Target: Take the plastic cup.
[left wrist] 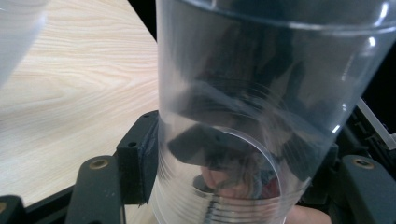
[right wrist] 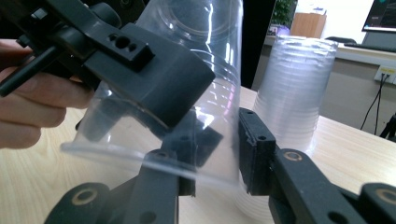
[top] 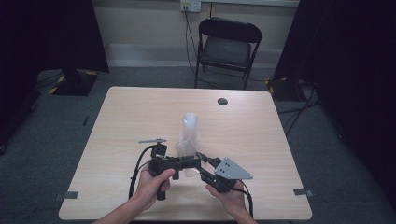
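We see a clear plastic cup (right wrist: 187, 93) held off the desk (top: 116, 116) near its front edge, just in front of a stack of clear cups (top: 189, 133) that stands upright at the middle of the desk. Our left claw (left wrist: 224, 186) is clamped on the cup; in the left gripper view its black jaws press the cup's ribbed lower wall from both sides. Our right claw (right wrist: 215, 154) grips the same cup at its open end, one jaw inside the rim and one outside, and the wall sits between the pads. The cup lies tilted between the two claws. A small metal tool (top: 152, 140) rests on the desk to the left of the stack.
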`<state>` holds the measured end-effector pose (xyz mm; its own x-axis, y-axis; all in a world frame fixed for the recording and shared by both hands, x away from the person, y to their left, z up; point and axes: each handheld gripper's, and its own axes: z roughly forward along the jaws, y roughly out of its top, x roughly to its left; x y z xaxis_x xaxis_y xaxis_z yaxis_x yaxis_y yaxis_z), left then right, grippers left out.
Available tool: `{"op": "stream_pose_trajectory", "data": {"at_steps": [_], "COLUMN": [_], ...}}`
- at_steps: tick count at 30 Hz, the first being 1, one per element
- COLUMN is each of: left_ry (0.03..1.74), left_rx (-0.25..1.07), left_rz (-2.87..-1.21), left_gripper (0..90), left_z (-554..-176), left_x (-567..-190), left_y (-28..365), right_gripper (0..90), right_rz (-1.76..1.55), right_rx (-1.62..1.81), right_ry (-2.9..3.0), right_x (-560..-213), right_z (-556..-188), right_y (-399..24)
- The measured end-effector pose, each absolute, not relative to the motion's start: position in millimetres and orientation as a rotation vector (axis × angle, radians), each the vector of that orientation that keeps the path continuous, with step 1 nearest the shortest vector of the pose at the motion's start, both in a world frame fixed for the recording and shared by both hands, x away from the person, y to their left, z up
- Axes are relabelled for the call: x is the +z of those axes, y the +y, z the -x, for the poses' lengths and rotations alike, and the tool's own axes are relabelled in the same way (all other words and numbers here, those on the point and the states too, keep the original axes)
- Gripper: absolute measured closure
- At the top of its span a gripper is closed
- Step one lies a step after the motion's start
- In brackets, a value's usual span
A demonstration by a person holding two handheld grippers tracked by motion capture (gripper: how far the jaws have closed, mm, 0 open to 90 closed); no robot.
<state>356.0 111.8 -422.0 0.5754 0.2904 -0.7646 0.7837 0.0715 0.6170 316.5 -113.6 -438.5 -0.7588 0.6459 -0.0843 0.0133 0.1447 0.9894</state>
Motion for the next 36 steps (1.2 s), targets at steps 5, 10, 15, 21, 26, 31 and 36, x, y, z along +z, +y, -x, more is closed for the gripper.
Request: {"op": "stream_pose_trajectory", "data": {"at_steps": [5, 10, 15, 21, 26, 31, 36], "left_ry": [0.955, 0.952, 0.94, 0.918, 0.903, 0.893, 0.893], "left_rx": [-0.507, -0.53, -0.531, -0.521, -0.5, -0.494, -0.484], "left_rz": [-1.494, -1.487, -1.481, -1.494, -1.499, -1.5, -1.513], "left_gripper": [35.9, 35.2, 32.4, 29.2, 24.4, 21.6, 22.4], "left_z": [-354.7, -354.8, -353.0, -352.6, -353.1, -354.7, -356.2], "left_x": [-423.8, -426.0, -425.1, -424.9, -425.5, -425.2, -424.4], "left_y": [109.4, 108.3, 107.9, 106.1, 105.8, 108.1, 109.6], "right_gripper": [70.2, 71.4, 80.0, 82.6, 85.3, 87.1, 88.3], "right_rz": [-0.621, -0.622, -0.635, -0.641, -0.67, -0.691, -0.748], "right_rx": [1.655, 1.661, 1.652, 1.647, 1.634, 1.64, 1.64], "right_ry": [1.909, 1.905, 1.874, 1.871, 1.856, 1.853, 1.831], "right_x": [-438.0, -438.1, -436.2, -435.1, -435.0, -434.1, -433.9], "right_z": [-315.2, -314.0, -312.0, -311.3, -313.2, -313.8, -317.1], "right_y": [-112.4, -111.3, -112.8, -114.1, -117.9, -120.1, -126.6]}}
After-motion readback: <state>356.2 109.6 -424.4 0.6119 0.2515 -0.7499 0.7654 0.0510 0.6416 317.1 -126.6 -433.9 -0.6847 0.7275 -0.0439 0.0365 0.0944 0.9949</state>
